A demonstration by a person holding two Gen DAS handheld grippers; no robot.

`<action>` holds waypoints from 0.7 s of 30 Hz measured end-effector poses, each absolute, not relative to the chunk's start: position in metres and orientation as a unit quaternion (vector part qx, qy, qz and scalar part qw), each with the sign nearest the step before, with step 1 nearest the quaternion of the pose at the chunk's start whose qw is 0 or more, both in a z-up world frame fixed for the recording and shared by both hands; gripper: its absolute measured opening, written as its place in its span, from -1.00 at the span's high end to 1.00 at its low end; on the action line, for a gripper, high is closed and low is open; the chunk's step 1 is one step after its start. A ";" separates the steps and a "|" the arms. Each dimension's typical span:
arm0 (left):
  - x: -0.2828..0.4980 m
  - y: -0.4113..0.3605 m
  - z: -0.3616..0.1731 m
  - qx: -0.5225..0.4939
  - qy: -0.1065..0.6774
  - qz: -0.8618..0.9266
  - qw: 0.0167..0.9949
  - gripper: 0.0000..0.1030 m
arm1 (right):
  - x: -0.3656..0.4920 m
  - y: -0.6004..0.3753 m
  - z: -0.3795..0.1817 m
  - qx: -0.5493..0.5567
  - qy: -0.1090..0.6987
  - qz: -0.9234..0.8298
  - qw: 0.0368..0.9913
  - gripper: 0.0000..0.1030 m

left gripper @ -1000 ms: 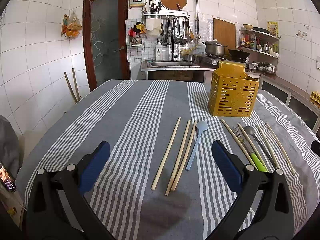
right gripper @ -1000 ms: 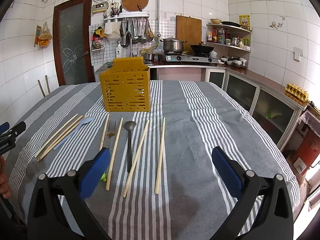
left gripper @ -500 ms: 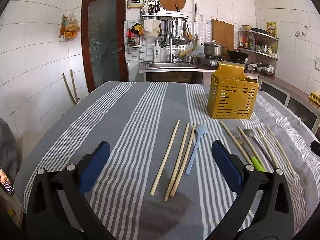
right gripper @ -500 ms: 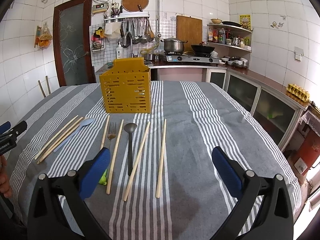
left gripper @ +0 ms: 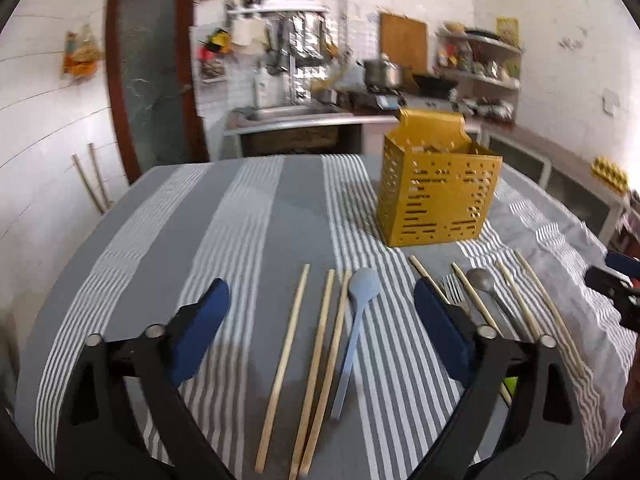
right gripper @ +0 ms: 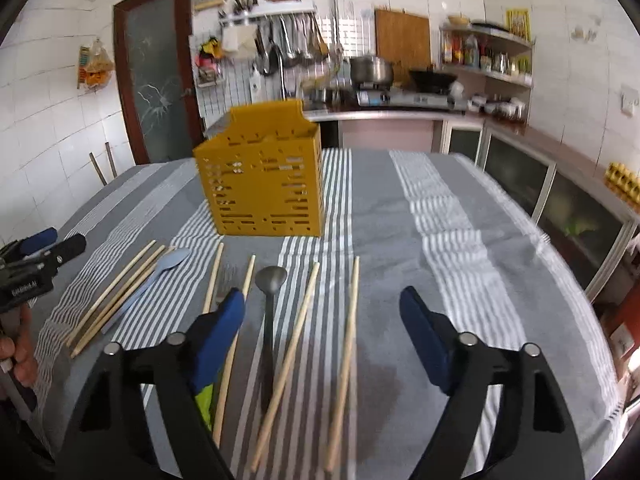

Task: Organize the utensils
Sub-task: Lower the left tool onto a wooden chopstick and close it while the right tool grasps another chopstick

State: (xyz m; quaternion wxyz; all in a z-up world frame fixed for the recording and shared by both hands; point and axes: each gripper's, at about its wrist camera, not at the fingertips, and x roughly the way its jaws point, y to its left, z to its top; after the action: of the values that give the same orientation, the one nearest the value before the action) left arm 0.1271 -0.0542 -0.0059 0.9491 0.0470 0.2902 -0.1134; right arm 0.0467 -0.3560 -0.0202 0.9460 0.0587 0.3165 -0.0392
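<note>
Holder (right gripper: 264, 188) upright on table (right gripper: 460, 280), chopsticks (right gripper: 344, 360), spoons (right gripper: 269, 320) side by side before it

The surface (right gripper: 400, 216) wears a cloth of grey bands and white stripes. The utensil holder (right gripper: 268, 184) is mustard yellow, pierced with rows of slots. The chopsticks (left gripper: 282, 364) are pale wood. One spoon (left gripper: 354, 336) is light blue; another spoon (right gripper: 269, 316) is dark grey. The fork (left gripper: 454, 292) is silver metal with a lime green handle. Each gripper (left gripper: 320, 332) has a black frame and dark blue pads (right gripper: 420, 332). The door (right gripper: 156, 68) is reddish brown with frosted, patterned glass; the walls are white tile.
</note>
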 end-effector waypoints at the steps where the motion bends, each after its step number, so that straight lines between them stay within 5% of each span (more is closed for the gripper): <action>1: 0.136 -0.058 -0.009 0.051 0.297 -0.117 0.946 -0.53 | 0.060 -0.357 -0.024 0.064 0.325 -0.033 0.943 -0.25; 8: 0.195 -0.072 -0.030 0.056 0.364 -0.150 0.917 0.08 | 0.122 -0.354 -0.058 0.058 0.389 -0.026 0.919 0.21; 21: 0.239 -0.077 -0.060 0.067 0.433 -0.161 0.885 0.72 | 0.161 -0.348 -0.080 0.056 0.433 -0.019 0.900 0.34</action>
State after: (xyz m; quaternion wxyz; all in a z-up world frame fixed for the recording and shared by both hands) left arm 0.2387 -0.0768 -0.0603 0.8846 0.0673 0.4326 -0.1607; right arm 0.1610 -0.3478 -0.0802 0.8996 0.0558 0.4327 -0.0185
